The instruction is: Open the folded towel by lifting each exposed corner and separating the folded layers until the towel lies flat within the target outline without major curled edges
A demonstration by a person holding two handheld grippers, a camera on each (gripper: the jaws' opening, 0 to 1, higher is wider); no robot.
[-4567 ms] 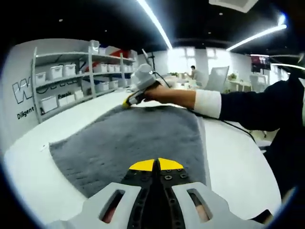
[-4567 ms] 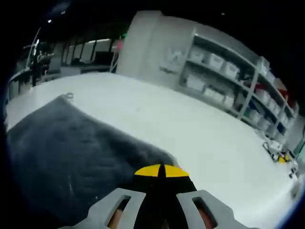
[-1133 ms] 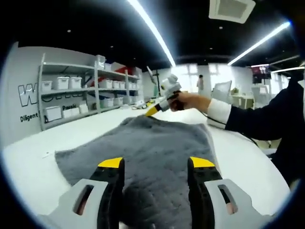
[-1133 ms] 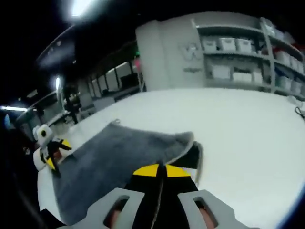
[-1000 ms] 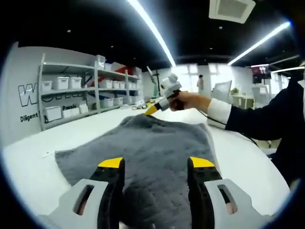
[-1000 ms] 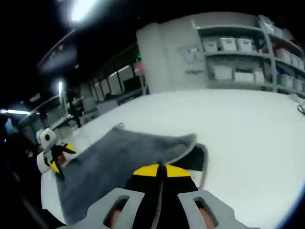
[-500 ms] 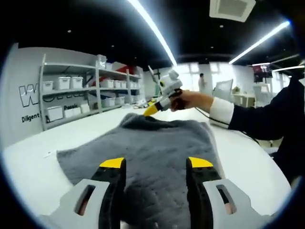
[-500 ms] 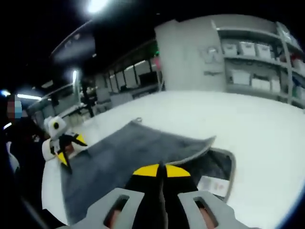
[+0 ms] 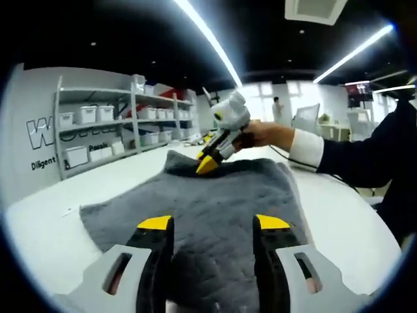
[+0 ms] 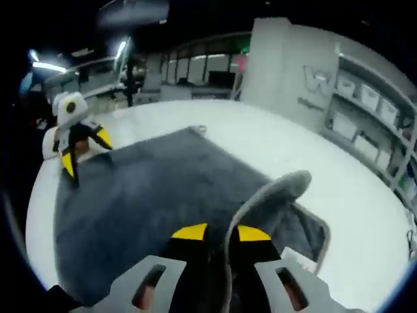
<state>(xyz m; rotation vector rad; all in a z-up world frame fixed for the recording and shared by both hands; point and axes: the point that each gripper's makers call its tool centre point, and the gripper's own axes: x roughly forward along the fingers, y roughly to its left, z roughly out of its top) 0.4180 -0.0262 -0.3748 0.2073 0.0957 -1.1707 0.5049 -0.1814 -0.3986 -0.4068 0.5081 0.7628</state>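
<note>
The right gripper has lifted the grey towel's far corner higher, pinching its edge (label side exposed); the left gripper, jaws apart, hovers over the towel's near edge; unfolding advances.

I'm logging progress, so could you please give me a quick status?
Left gripper open over the towel. Right gripper shut on a lifted towel corner, layer peeling back. Table around it unobstructed.
</note>
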